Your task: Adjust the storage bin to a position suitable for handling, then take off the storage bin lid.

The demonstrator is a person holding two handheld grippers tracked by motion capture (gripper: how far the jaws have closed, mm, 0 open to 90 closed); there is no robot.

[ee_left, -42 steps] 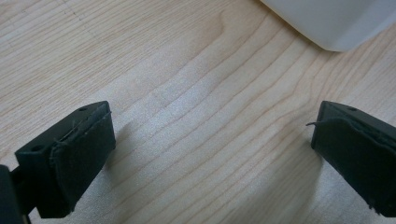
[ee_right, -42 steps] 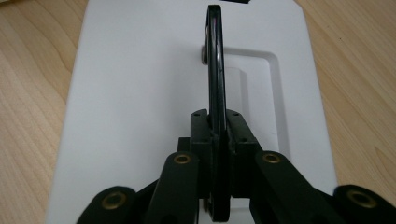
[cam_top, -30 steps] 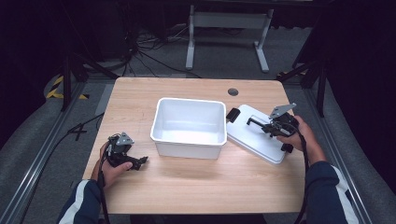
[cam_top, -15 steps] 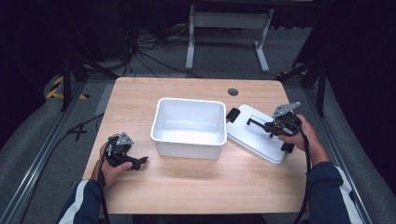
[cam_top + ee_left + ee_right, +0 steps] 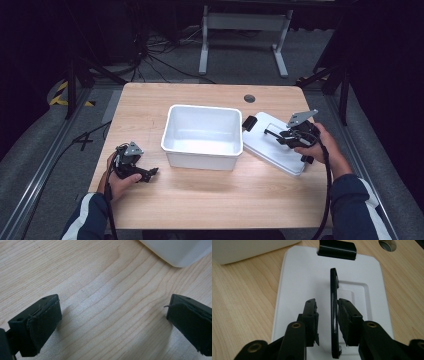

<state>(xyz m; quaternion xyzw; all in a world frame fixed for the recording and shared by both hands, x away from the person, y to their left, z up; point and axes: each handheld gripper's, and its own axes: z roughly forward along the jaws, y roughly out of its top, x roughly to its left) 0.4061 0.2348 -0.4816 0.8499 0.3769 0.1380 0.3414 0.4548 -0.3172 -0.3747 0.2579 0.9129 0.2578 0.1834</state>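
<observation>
The white lid (image 5: 274,143) lies flat on the wooden table (image 5: 210,195), just right of the white bin (image 5: 202,136) and close to the table's right edge, with a black latch (image 5: 248,123) on its end toward the bin. Its thin black handle (image 5: 333,315) stands upright from the recessed middle of the lid, edge-on in the right gripper view. The right gripper (image 5: 327,312) straddles that handle: the right-hand jaw in that view lies against or just beside it, the other jaw stands a small gap off, so the claw is narrowed around the handle but not pinching it. In the high view the same right gripper (image 5: 274,135) sits over the lid's middle, held by the person's right hand (image 5: 325,150). The bin stands open in the middle of the table, its rim next to the lid's latch end. The left gripper (image 5: 151,172) rests low at the table's front left, apart from the bin; its jaws are spread wide over bare wood, with a corner of the bin (image 5: 180,252) beyond them.
</observation>
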